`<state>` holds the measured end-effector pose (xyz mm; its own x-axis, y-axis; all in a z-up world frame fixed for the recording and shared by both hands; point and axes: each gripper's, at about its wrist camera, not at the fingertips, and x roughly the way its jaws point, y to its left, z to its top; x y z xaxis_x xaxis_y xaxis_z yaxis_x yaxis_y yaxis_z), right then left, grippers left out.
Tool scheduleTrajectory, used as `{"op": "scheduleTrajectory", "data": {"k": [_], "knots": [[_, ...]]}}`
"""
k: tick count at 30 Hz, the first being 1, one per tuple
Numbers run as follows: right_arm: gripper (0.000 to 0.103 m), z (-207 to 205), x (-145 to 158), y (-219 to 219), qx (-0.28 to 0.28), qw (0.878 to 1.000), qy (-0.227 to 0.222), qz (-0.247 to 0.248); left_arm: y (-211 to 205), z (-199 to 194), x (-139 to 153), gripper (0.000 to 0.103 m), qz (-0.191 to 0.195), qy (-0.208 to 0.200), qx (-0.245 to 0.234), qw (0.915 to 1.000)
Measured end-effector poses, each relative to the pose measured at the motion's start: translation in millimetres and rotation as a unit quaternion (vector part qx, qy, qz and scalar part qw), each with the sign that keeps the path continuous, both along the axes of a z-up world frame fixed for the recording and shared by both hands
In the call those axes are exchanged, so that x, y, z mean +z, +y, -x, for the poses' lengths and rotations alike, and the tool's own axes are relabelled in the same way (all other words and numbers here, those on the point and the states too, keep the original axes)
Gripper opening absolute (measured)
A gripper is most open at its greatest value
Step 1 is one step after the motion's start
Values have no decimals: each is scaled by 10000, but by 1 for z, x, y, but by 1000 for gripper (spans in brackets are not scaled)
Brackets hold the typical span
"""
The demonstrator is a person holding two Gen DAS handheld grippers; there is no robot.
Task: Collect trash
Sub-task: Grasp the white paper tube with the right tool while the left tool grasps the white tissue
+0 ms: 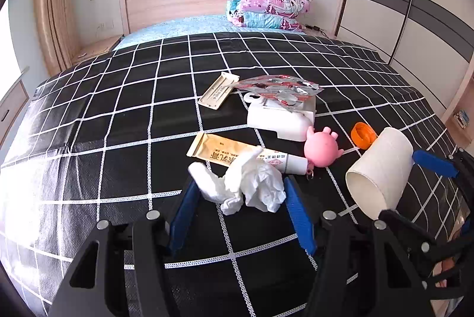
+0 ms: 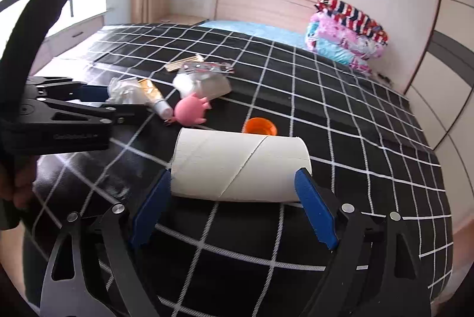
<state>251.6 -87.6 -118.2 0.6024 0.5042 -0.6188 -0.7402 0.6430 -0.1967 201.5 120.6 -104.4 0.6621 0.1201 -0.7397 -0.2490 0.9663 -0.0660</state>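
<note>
Both grippers straddle trash unclamped: left gripper (image 1: 241,195) around tissue (image 1: 251,183), right gripper (image 2: 234,183) wide around tube (image 2: 240,166). Next: squeeze, lift.

A pink toy pig (image 1: 321,146) lies on the checked bed (image 1: 118,115) beside a white box (image 1: 278,121); folded quilts (image 1: 268,3) are stacked by the headboard (image 1: 174,0).

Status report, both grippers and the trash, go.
Left gripper open, straddling crumpled tissue. Right gripper open, pads bracketing cardboard tube, grip not confirmed. Pink toy and orange cap close by, not blocking.
</note>
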Motion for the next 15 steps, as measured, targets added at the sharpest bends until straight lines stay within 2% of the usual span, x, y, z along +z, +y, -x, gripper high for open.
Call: {"op": "scheduleTrajectory", "data": {"k": [2,5,9,12,15], "knots": [[83,-2,-3,1,-131,9999,-91,38,0,-1,0,56,-7,-3,-14,10000],[65,-4,-6,1,-221,9996,-160,96,1,0,0,54,-1,-24,-15,10000],[42,-8,-8,-3,-350,9992,-177,119,2,-1,0,35,-5,-48,11,10000],[22,-11,-7,-8,-415,9989,-225,84,2,3,1,27,-4,-63,18,10000],[17,-12,-4,-16,-468,9986,-220,-52,2,6,1,23,29,-73,3,10000]]}}
